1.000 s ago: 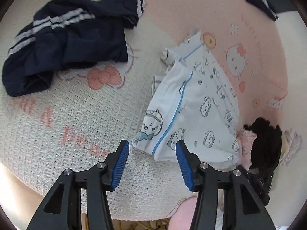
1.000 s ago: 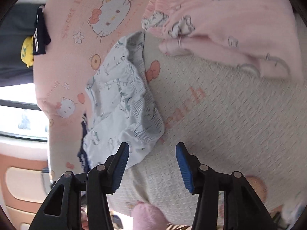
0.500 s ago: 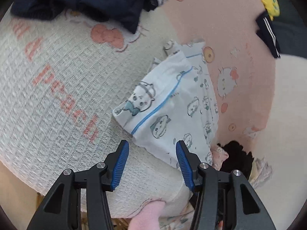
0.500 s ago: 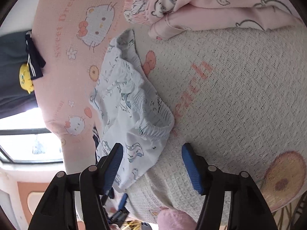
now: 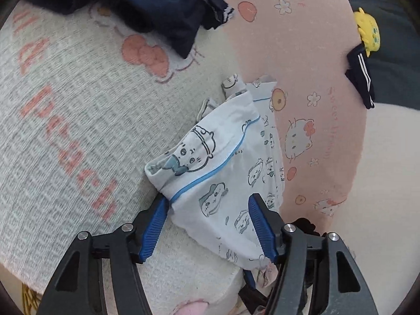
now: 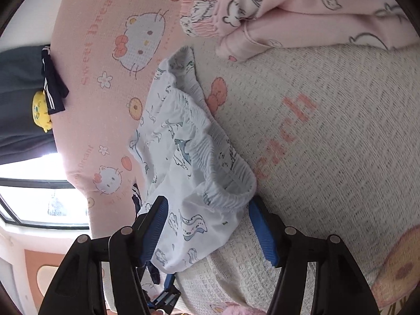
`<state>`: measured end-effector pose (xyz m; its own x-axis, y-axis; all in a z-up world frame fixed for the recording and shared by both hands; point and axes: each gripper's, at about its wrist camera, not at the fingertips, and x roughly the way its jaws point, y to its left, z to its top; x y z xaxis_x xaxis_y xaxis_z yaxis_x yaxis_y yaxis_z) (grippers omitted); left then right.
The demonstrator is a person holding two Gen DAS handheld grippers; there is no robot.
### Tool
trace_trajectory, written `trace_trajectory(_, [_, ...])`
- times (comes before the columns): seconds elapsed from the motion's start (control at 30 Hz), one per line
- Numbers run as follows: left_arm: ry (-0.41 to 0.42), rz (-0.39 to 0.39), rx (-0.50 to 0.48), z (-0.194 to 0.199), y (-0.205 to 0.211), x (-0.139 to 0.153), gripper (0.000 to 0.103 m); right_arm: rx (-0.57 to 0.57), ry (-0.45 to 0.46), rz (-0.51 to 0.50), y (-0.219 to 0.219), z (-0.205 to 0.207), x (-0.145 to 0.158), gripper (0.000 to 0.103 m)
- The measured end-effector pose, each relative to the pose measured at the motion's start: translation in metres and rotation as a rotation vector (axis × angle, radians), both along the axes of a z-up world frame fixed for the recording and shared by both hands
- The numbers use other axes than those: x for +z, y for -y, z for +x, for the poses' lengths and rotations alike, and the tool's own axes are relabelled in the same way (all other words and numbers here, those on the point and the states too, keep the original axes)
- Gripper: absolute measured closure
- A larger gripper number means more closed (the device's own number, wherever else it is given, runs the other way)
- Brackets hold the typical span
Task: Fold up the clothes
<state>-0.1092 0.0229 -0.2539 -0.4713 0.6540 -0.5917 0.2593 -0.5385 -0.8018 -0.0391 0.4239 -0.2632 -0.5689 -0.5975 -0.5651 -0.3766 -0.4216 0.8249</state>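
Observation:
White shorts (image 5: pixel 218 157) with cartoon prints and blue piping lie rumpled on the pink and cream blanket (image 5: pixel 65 105), near the bed's edge. My left gripper (image 5: pixel 208 199) straddles the leg end of the shorts. Its jaws are opening, the cloth lies between them and the blue pads (image 5: pixel 155 225) do not squeeze it. In the right wrist view the same shorts (image 6: pixel 178 141) show their gathered elastic waistband (image 6: pixel 225 183). My right gripper (image 6: pixel 207 201) stands open around that waistband end, with cloth between its fingers but not clamped.
A dark navy garment (image 5: pixel 157 8) with white stripes lies at the far left of the blanket. Pink printed pyjamas (image 6: pixel 302 5) lie beyond the waistband. A yellow plush (image 5: pixel 367 31) and a navy striped piece (image 5: pixel 359 76) sit past the bed. A window (image 6: pixel 34 199) is off the bed's side.
Both grippers have come lower and closer, so the shorts now lie between their jaws. Both pairs of jaws stand wider, and the left view has rolled.

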Motion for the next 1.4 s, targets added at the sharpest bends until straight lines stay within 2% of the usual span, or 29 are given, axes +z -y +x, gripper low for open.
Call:
trace_trajectory(0.03, [-0.016, -0.028, -0.015, -0.003, -0.003, 0.002, 0.043, 0.01, -0.007, 0.008, 0.0, -0.001, 0.0, 0.041])
trace_trajectory(0.07, [-0.033, -0.057, -0.03, -0.006, -0.006, 0.004, 0.043, 0.014, -0.011, 0.021, -0.001, 0.0, 0.001, 0.047])
trace_trajectory(0.1, [-0.047, -0.12, -0.056, -0.009, -0.012, 0.008, 0.049, 0.02, -0.008, 0.054, 0.0, -0.001, 0.001, 0.053])
trace_trajectory(0.13, [-0.06, -0.198, -0.086, -0.011, -0.019, 0.012, 0.061, 0.032, 0.004, 0.106, 0.001, -0.001, 0.002, 0.07])
trace_trajectory(0.17, [-0.073, -0.28, -0.112, -0.012, -0.024, 0.014, 0.068, 0.045, 0.016, 0.154, -0.001, 0.0, 0.003, 0.087])
trace_trajectory(0.2, [-0.086, -0.362, -0.14, -0.013, -0.03, 0.016, 0.079, 0.057, 0.027, 0.2, -0.002, 0.002, 0.004, 0.091])
trace_trajectory(0.23, [-0.101, -0.422, -0.165, -0.013, -0.035, 0.019, 0.084, 0.067, 0.024, 0.23, 0.0, 0.002, 0.007, 0.092])
trace_trajectory(0.3, [-0.119, -0.505, -0.196, -0.012, -0.043, 0.023, 0.084, 0.088, 0.023, 0.3, 0.005, 0.002, 0.013, 0.092])
trace_trajectory(0.43, [-0.087, -0.552, -0.18, -0.007, -0.034, 0.028, 0.091, 0.151, 0.041, 0.477, 0.023, -0.002, 0.032, 0.092])
trace_trajectory(0.57, [-0.078, -0.582, -0.177, 0.003, -0.023, 0.035, 0.092, 0.158, 0.044, 0.453, 0.021, 0.002, 0.033, 0.092])
trace_trajectory(0.9, [-0.014, -0.529, -0.211, 0.023, -0.029, 0.026, 0.093, 0.16, 0.07, 0.417, 0.005, 0.021, 0.03, 0.095])
trace_trajectory(1.1, [0.014, -0.533, -0.246, 0.031, -0.031, 0.021, 0.093, 0.188, 0.074, 0.396, 0.005, 0.02, 0.03, 0.095])
trace_trajectory(1.2, [0.011, -0.496, -0.235, 0.035, -0.026, 0.02, 0.093, 0.172, 0.084, 0.323, 0.002, 0.02, 0.024, 0.089])
trace_trajectory(1.27, [0.02, -0.404, -0.201, 0.033, -0.019, 0.019, 0.093, 0.138, 0.072, 0.216, -0.002, 0.021, 0.019, 0.063])
trace_trajectory(1.33, [0.048, -0.294, -0.161, 0.031, -0.01, 0.014, 0.091, 0.08, 0.06, 0.116, -0.007, 0.023, 0.016, 0.051])
trace_trajectory(1.37, [0.069, -0.24, -0.137, 0.03, -0.006, 0.011, 0.09, 0.053, 0.065, 0.09, -0.008, 0.024, 0.014, 0.051])
trace_trajectory(1.4, [0.091, -0.196, -0.112, 0.033, 0.0, 0.008, 0.083, 0.035, 0.07, 0.077, -0.01, 0.024, 0.012, 0.051])
